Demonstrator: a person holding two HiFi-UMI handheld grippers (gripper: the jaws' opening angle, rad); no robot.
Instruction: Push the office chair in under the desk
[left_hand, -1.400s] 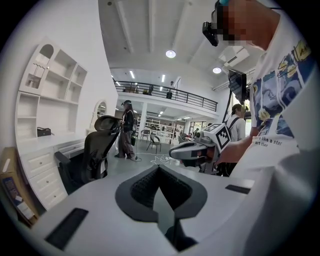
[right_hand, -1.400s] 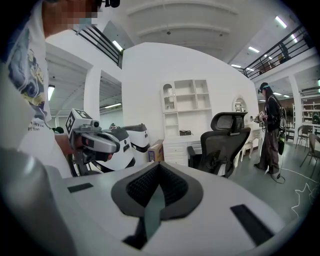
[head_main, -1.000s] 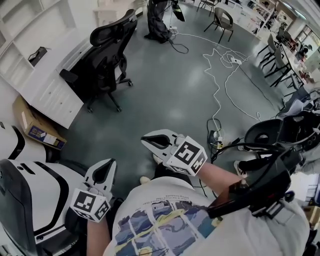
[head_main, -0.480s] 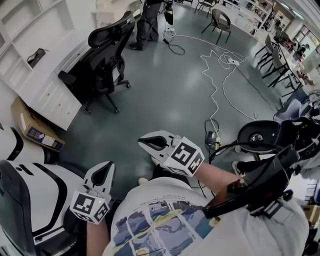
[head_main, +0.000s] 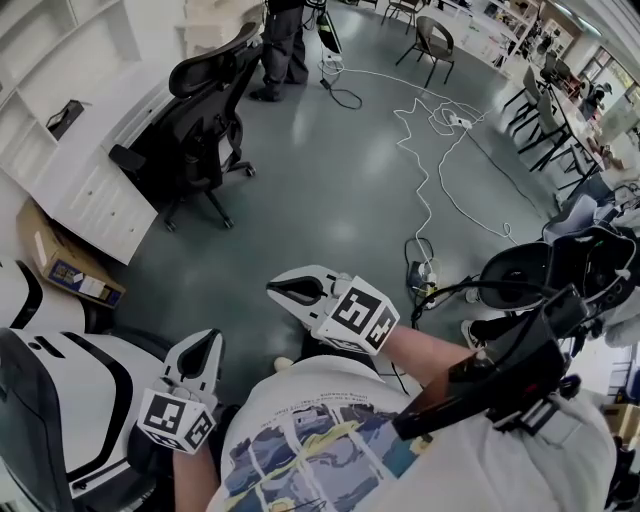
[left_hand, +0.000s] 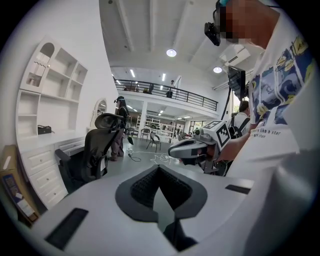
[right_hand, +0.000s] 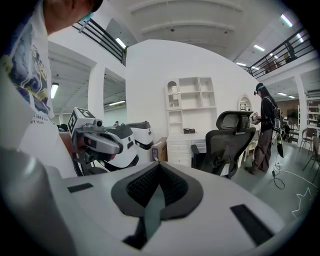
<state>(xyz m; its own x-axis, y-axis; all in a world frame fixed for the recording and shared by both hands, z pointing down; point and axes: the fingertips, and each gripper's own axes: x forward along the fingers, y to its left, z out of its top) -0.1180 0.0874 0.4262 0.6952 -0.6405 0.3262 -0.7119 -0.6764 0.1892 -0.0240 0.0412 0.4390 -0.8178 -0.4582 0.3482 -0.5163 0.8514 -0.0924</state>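
Note:
The black office chair (head_main: 200, 115) stands on the grey floor at the far left, its back towards me, close to the white desk with drawers (head_main: 85, 190). Both grippers hang in the air near my body, well short of the chair. My left gripper (head_main: 205, 342) is shut with nothing in it; my right gripper (head_main: 283, 288) is shut and empty too. The left gripper view shows the chair (left_hand: 97, 150) ahead and the right gripper (left_hand: 192, 148) beside it. In the right gripper view the chair (right_hand: 230, 145) stands by the desk (right_hand: 182, 150), with the left gripper (right_hand: 97, 142) at the left.
A person (head_main: 280, 45) stands just beyond the chair. White cables (head_main: 440, 150) and a power strip (head_main: 418, 275) lie across the floor. A cardboard box (head_main: 60, 262) sits by the desk. A white and black machine (head_main: 60, 385) is at my lower left; dark chairs (head_main: 550, 120) line the right.
The person at the back has walked left, closer to the office chair. Both grippers have stayed shut and kept their place; the chair has not moved.

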